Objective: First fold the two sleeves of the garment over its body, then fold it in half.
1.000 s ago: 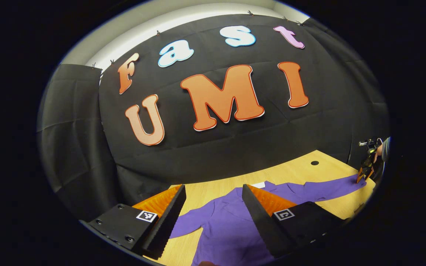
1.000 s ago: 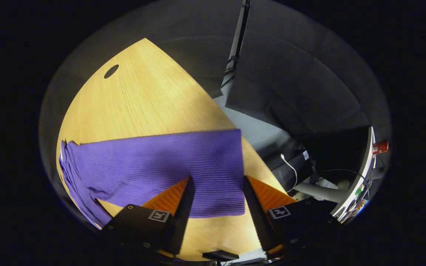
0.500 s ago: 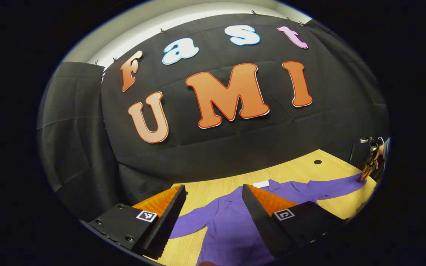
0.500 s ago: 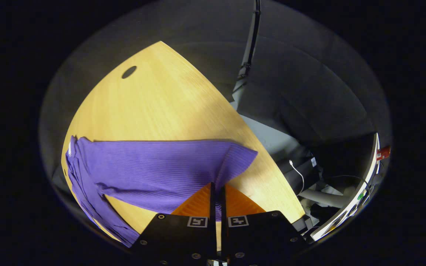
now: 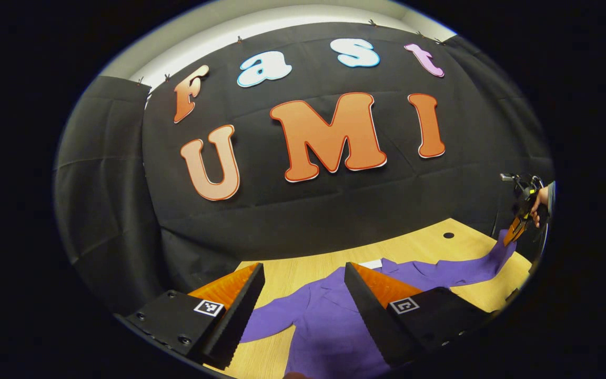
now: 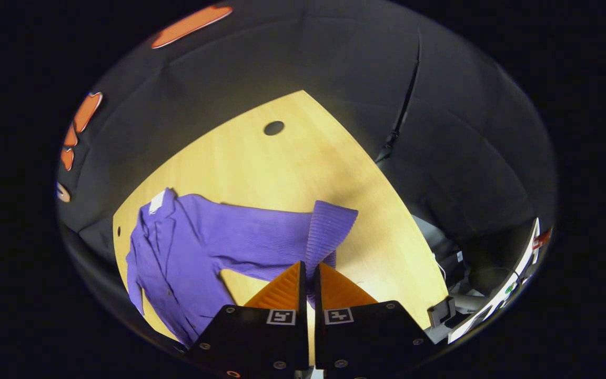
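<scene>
Now the right hand-held gripper (image 6: 309,269) lifts the pinched sleeve (image 6: 261,242); left hand-held gripper (image 5: 303,273) hovers released.

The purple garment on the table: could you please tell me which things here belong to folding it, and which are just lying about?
Job:
purple garment
its sleeve, lifted at the cuff
right gripper, fingers shut on the sleeve
left gripper, open above the garment

Lying about:
wooden table
white cable beyond the table's edge
</scene>
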Motion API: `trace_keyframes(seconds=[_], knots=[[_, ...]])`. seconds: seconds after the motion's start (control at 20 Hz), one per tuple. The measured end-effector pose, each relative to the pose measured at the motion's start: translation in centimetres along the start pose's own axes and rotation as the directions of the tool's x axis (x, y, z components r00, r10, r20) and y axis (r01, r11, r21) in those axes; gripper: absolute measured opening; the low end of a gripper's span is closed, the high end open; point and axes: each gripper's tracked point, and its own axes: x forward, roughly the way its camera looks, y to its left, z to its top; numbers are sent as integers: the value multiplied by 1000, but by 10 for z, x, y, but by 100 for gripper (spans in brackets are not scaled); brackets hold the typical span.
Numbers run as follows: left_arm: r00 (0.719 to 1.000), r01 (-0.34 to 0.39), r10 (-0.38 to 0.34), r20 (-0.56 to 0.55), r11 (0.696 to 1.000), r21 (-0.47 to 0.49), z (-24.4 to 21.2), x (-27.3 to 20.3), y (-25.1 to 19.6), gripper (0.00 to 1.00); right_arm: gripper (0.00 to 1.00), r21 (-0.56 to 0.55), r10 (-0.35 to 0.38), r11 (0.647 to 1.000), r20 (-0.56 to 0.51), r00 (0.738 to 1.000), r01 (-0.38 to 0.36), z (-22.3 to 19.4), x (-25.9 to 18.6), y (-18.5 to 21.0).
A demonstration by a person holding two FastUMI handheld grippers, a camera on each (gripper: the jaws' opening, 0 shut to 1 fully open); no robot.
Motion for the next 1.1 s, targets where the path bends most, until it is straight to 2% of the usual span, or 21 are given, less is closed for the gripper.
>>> trace_keyframes(seconds=[0.15, 0.5, 0.7, 0.9, 1.1], knots=[[1000, -8, 8, -4, 1000, -17, -7, 4, 21, 98, 5, -61, 36, 998, 32, 999, -34, 9, -22, 44], [996, -83, 81, -37, 995, -60, -29, 15, 84, 98, 5, -202, 136, 972, 66, 989, -120, 15, -56, 149], [989, -149, 147, -31, 988, -48, -35, 17, 124, 98, 5, -309, 190, 937, 62, 980, -163, 10, -64, 215], [982, -187, 185, -44, 981, -54, -46, 14, 151, 98, 5, -406, 235, 892, 38, 971, -200, -2, -68, 276], [971, -232, 224, -78, 967, -110, -58, 12, 177, 98, 5, -427, 279, 867, -15, 960, -258, -19, -60, 329]])
